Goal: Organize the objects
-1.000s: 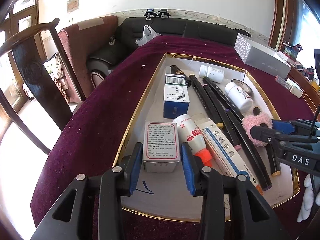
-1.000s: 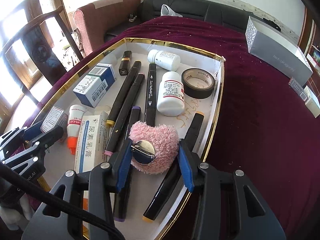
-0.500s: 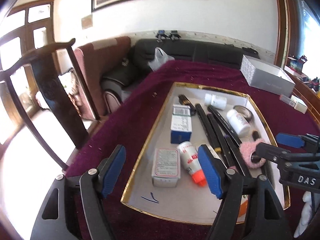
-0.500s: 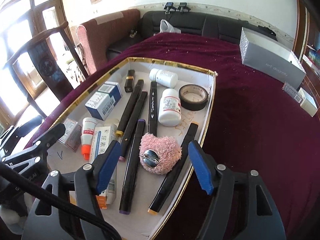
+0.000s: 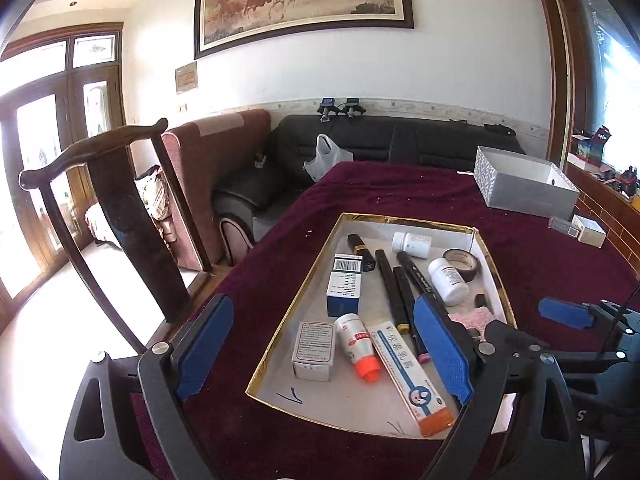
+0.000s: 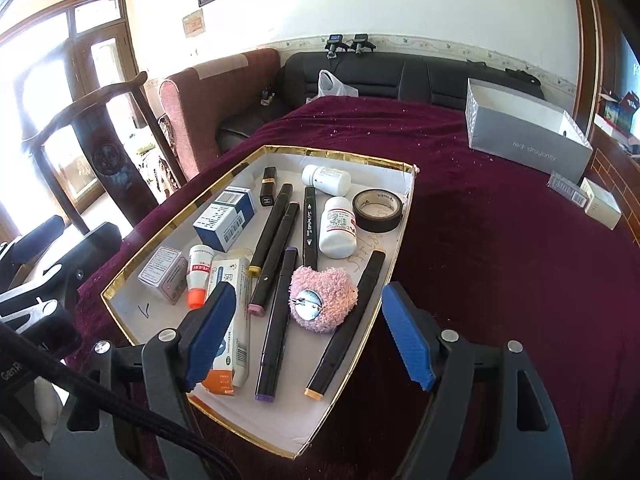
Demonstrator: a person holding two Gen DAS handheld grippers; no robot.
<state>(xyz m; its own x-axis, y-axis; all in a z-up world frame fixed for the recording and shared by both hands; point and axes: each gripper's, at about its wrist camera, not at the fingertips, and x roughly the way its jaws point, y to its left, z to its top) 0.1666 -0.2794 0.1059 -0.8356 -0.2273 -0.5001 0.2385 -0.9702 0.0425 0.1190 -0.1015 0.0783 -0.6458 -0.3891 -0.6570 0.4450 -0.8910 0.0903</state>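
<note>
A gold-rimmed white tray [image 5: 298, 296] [image 6: 132, 270] lies on the maroon cloth with several items in it. My left gripper [image 5: 322, 320] hangs above its near end, jaws opening and nothing between them; the small grey box [image 5: 314, 350] lies free below. My right gripper [image 6: 310, 300] hovers over the pink fluffy puff [image 6: 324, 300], jaws opening, pads apart from it. The puff rests on the black markers [image 6: 272, 232]. A tube with an orange cap [image 5: 356, 340], a long ointment carton [image 5: 408, 372], a blue-white box [image 5: 344, 288], two white bottles [image 6: 340, 226] and a tape roll [image 6: 378, 210] also lie in the tray.
A grey shoebox [image 5: 524, 184] stands at the table's far right, with small cartons [image 5: 588, 230] near the right edge. A dark wooden chair [image 5: 120, 216] stands left of the table. A sofa [image 5: 380, 140] runs behind it.
Both grippers have let go, opened wide and risen back from the tray. The grey box and the pink puff stay where they were set down.
</note>
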